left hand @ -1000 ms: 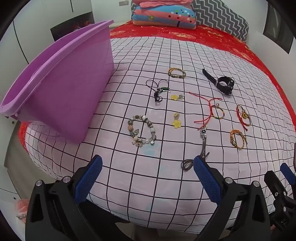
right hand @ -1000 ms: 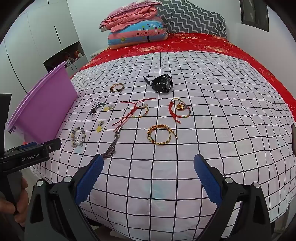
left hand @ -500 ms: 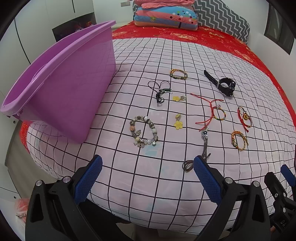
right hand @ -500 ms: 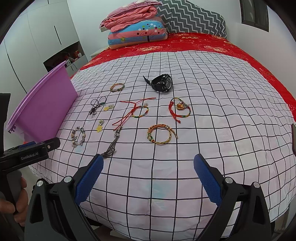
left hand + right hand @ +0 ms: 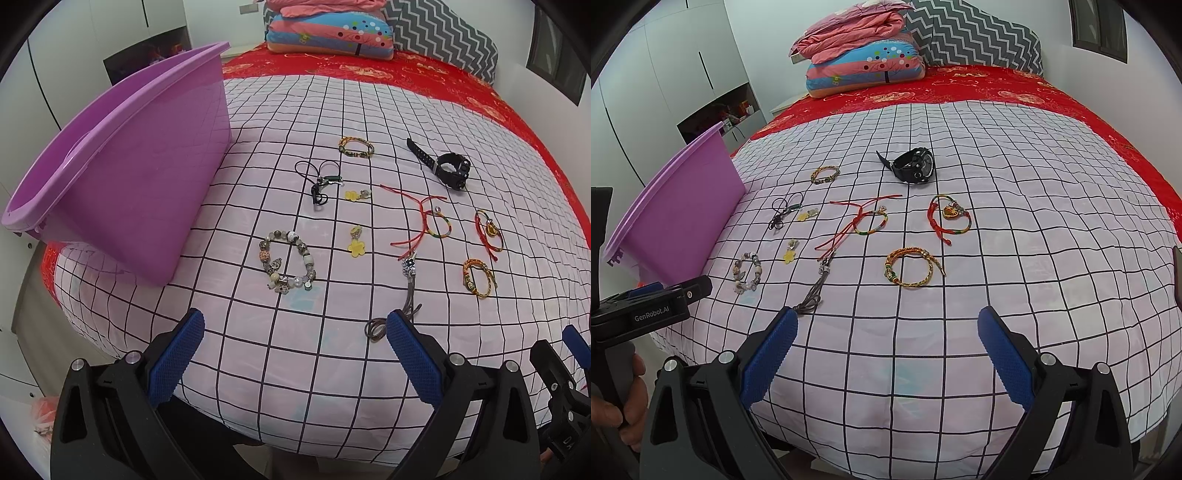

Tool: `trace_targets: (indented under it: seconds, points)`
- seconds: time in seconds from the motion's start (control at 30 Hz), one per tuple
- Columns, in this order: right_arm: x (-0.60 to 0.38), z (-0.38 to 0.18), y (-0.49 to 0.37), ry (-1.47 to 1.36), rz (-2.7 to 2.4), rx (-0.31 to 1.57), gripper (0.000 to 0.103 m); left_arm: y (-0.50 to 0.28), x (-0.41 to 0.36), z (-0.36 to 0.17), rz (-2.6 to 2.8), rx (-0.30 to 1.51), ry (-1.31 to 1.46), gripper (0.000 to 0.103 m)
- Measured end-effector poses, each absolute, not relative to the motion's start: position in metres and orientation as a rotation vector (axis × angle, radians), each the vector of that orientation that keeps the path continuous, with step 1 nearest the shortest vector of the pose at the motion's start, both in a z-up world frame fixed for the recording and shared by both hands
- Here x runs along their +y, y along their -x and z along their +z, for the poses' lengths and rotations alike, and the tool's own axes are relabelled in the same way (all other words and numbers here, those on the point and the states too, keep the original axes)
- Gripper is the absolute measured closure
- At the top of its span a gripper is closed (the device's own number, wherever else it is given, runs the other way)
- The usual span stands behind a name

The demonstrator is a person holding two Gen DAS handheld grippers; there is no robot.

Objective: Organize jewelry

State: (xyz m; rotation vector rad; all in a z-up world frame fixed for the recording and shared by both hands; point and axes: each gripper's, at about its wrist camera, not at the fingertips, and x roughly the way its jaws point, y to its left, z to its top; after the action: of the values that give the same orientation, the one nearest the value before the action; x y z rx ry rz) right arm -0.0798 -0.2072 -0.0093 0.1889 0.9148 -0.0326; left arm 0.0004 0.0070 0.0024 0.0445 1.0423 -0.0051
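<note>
Since a second ago the left claw (image 5: pixel 295 343) has crept slightly forward, so the tub and trinkets loom a little larger; the right claw (image 5: pixel 886 343) has barely shifted. Both stand wide and carry nothing, poised low over the near edge of the bed (image 5: pixel 1015 177), probably to pick a first piece. On the bed's checked sheet (image 5: pixel 258 354) a purple tub (image 5: pixel 140 184) sits at the left edge, presumably as the collecting bin, handy to the left claw. Jewelry lies spread apart, each piece reachable alone: a black watch (image 5: pixel 914 166) farthest back, a beaded bracelet (image 5: pixel 288 262) near the tub, a gold braided bangle (image 5: pixel 912 271) ahead of the right claw, a tasselled cord (image 5: pixel 402 295) touching the left claw's right finger in view, and a yellow flower charm (image 5: pixel 356 245).
</note>
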Motion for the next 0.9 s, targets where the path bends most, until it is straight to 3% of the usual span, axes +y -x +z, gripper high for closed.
trace_targets:
  seconds: [0.9]
  points:
    - [-0.2096,-0.0052,0.0806,-0.194,-0.038,0.911,0.009,0.0,0.0057,0.0008,-0.006,1.041,-0.061,0.006]
